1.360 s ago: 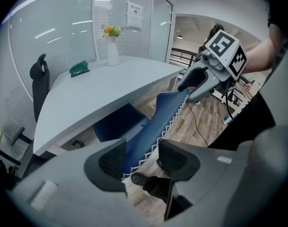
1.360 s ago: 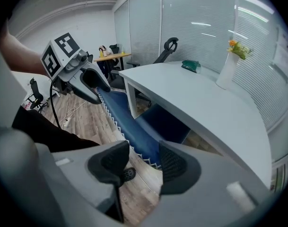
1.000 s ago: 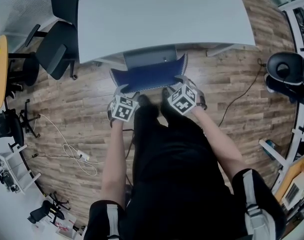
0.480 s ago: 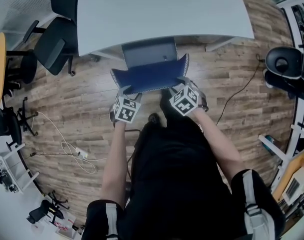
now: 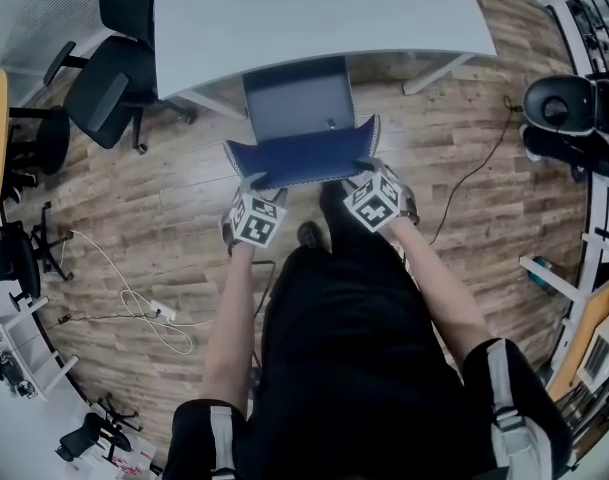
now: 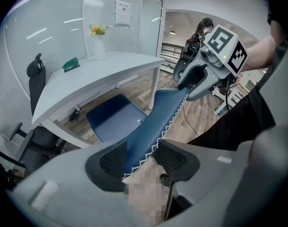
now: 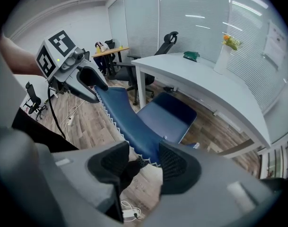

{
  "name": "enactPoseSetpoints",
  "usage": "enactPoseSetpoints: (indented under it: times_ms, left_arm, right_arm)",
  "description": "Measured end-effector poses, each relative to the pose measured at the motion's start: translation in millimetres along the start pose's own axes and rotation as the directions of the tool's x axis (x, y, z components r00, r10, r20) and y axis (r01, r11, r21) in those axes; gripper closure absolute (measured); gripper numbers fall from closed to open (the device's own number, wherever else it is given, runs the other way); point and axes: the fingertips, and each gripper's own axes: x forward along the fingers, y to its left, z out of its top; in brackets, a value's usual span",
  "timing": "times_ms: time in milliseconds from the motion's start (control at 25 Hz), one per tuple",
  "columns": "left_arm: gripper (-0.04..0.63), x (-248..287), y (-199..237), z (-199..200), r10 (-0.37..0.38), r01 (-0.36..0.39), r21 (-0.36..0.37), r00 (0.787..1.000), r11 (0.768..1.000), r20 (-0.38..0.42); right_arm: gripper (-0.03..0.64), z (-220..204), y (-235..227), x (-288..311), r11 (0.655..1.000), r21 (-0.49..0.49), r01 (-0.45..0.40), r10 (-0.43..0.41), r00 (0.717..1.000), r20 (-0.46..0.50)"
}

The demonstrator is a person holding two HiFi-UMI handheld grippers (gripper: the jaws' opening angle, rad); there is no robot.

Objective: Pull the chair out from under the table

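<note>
Blue-cushioned chair (image 5: 296,103) stands with most of its seat clear of the desk's (image 5: 314,13) near edge, only the front still at that edge. The left gripper (image 5: 252,182) and right gripper (image 5: 367,168) each pinch one end of its backrest (image 5: 299,158). More seat shows than a second ago; a short pull remains.

Head view overhead; gripper views share chair (image 5: 299,158)
</note>
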Motion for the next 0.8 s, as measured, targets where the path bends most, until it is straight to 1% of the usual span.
enactPoseSetpoints:
  times_ms: [320,640,800]
  left_arm:
    - [0.394,-13.7,-39.1,-32.5,-0.04,0.04,0.04,0.999,0.998,-0.005]
    - [0.399,-28.9,-69.8,-52.3,-0.059,0.058,0.094,0.998,0.994,0.008]
    - [0.399,-37.0,-79.3,-62.1,-0.061,0.059,0.112,0.998,0.992,0.019]
  right_arm:
    - [0.419,-35.1,42.1,-12.1,0.999,0.033,0.021,-0.02,1.0,-0.022]
    - [0.419,-60.7,74.2,-27.0,0.996,0.075,0.045,-0.044,0.999,-0.005]
    - [0.419,-67.8,89.2,-34.6,0.995,0.079,0.058,-0.058,0.998,-0.003]
